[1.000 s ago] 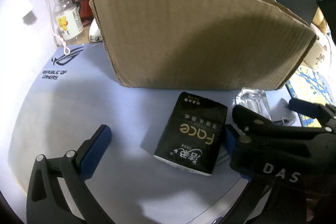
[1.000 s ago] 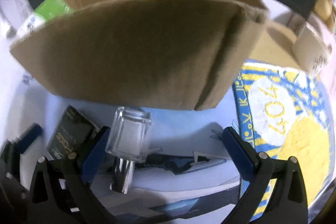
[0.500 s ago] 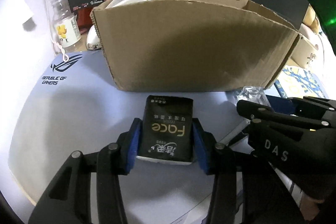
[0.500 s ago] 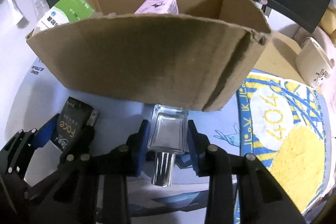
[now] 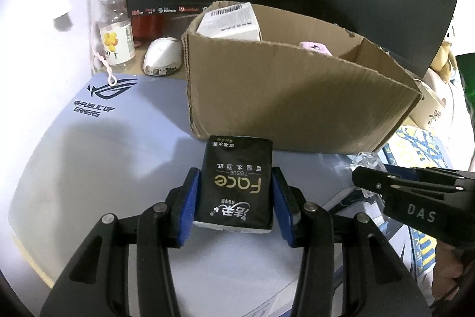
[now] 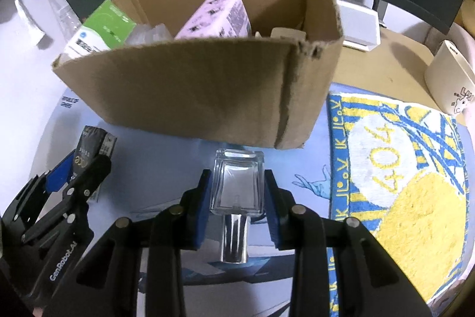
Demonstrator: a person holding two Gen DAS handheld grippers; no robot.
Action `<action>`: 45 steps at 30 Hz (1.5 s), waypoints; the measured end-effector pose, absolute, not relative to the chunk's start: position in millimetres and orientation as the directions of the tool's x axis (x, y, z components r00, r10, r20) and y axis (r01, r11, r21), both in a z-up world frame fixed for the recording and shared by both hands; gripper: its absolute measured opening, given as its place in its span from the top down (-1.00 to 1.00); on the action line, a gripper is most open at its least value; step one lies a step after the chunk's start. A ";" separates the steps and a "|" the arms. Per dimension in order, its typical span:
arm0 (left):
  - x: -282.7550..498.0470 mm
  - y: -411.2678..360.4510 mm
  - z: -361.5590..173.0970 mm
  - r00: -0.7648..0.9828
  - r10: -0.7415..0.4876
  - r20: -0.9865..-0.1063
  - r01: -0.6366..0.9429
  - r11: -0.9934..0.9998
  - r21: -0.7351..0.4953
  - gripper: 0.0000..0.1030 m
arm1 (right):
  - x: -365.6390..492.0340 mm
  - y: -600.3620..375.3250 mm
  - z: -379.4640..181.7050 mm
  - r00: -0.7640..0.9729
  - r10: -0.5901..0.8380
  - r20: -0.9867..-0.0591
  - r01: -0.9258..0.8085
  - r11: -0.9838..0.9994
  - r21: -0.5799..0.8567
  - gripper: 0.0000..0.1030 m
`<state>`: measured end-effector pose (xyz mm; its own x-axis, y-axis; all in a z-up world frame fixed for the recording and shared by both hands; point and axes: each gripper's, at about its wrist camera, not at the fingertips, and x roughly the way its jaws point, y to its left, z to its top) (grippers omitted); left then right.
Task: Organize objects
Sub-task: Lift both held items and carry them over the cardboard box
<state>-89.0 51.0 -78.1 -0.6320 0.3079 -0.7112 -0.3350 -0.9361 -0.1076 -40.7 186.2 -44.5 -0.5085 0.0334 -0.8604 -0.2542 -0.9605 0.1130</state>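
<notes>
Black linkage left claw (image 5: 236, 198), blue pads (image 5: 187, 205), silver rivets, right claw (image 6: 236, 202) alike, white "DAS" and "GenRobot.AI" lettering

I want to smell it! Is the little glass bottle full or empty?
Looks empty: the glass bottle in the right gripper is see-through, no liquid visible.

My left gripper (image 5: 236, 202) has its jaws closed in, blue pads (image 5: 187, 213) pressing both sides of what it holds. My right gripper (image 6: 237, 205) is clamped likewise (pads flat and parallel). The two sit side by side, seemingly level, both pointing forward.
</notes>
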 end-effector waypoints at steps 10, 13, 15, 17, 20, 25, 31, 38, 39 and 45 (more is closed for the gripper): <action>-91.8 43.0 -69.4 -0.643 0.343 -0.685 -0.348 -0.927 -0.138 0.12 | -23.8 186.9 -35.9 -0.550 0.013 -0.835 -0.233 -0.963 0.138 0.32; -89.2 42.9 -62.7 -0.665 0.328 -0.671 -0.343 -0.932 -0.116 0.12 | -31.7 197.4 -27.4 -0.554 0.013 -0.832 -0.240 -0.960 0.145 0.34; -87.6 42.1 -58.8 -0.676 0.321 -0.664 -0.338 -0.935 -0.108 0.12 | -38.6 196.6 -28.0 -0.559 0.014 -0.829 -0.242 -0.959 0.146 0.34; -85.9 39.5 -55.3 -0.684 0.319 -0.656 -0.333 -0.937 -0.108 0.12 | -28.8 206.8 -32.4 -0.564 0.006 -0.826 -0.242 -0.957 0.158 0.34; -84.1 36.8 -50.7 -0.702 0.299 -0.646 -0.318 -0.944 -0.092 0.12 | -25.4 208.8 -28.7 -0.568 -0.010 -0.823 -0.248 -0.951 0.183 0.34; -84.5 32.6 -44.2 -0.716 0.291 -0.635 -0.304 -0.948 -0.092 0.12 | -20.7 207.7 -22.3 -0.577 -0.018 -0.817 -0.230 -0.956 0.183 0.34; -79.3 32.9 -28.0 -0.749 0.284 -0.599 -0.305 -0.950 -0.069 0.12 | -13.4 210.4 -5.3 -0.614 -0.041 -0.788 -0.212 -0.953 0.215 0.34; -77.8 36.4 -13.6 -0.771 0.280 -0.572 -0.303 -0.951 -0.058 0.12 | -8.6 213.4 12.5 -0.645 -0.030 -0.764 -0.210 -0.954 0.215 0.34; -77.2 37.3 -11.1 -0.773 0.280 -0.568 -0.305 -0.951 -0.054 0.12 | -8.8 212.9 13.9 -0.644 -0.029 -0.764 -0.211 -0.954 0.214 0.34; -76.6 40.6 8.0 -0.793 0.285 -0.538 -0.311 -0.949 -0.045 0.12 | -13.3 207.1 28.4 -0.667 -0.020 -0.745 -0.189 -0.962 0.195 0.34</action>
